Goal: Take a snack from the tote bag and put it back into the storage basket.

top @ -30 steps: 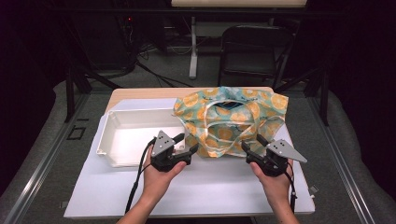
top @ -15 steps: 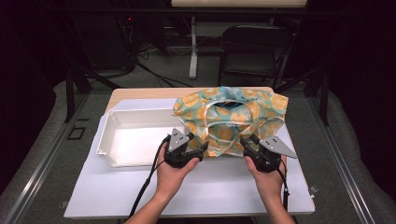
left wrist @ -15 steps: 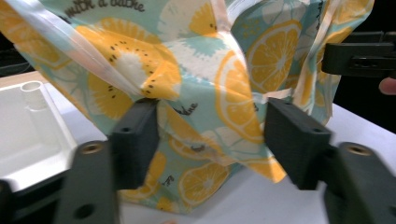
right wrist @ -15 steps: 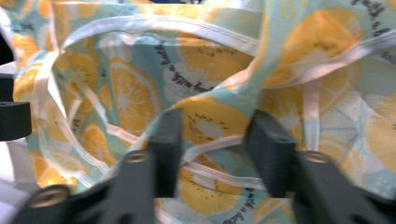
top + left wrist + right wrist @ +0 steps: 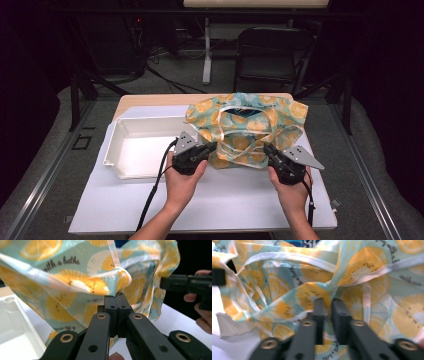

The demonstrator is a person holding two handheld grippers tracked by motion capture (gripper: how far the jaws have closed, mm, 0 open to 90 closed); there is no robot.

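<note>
A teal cloth bag [image 5: 250, 125] printed with orange slices lies crumpled at the middle right of the table, with white handles on top. My left gripper [image 5: 212, 146] is at its near left edge; its jaws have just been closing. In the left gripper view they [image 5: 116, 296] are shut on a fold of the bag [image 5: 75, 282]. My right gripper [image 5: 267, 147] is at the bag's near right edge and has also just been closing. There the jaws [image 5: 328, 301] pinch bunched fabric [image 5: 362, 272], with a narrow slit left between them.
A white plastic tray [image 5: 112, 150] lies left of the bag, close to my left gripper. Bag and tray rest on a white mat [image 5: 225, 200] over a wooden table. A black chair [image 5: 272, 55] stands beyond the table's far edge. Black cables trail from the grippers.
Both hands moved in toward the bag, the left one sliding right from beside the tray. Both grippers' jaws went from open to closed on the bag's near edge.
</note>
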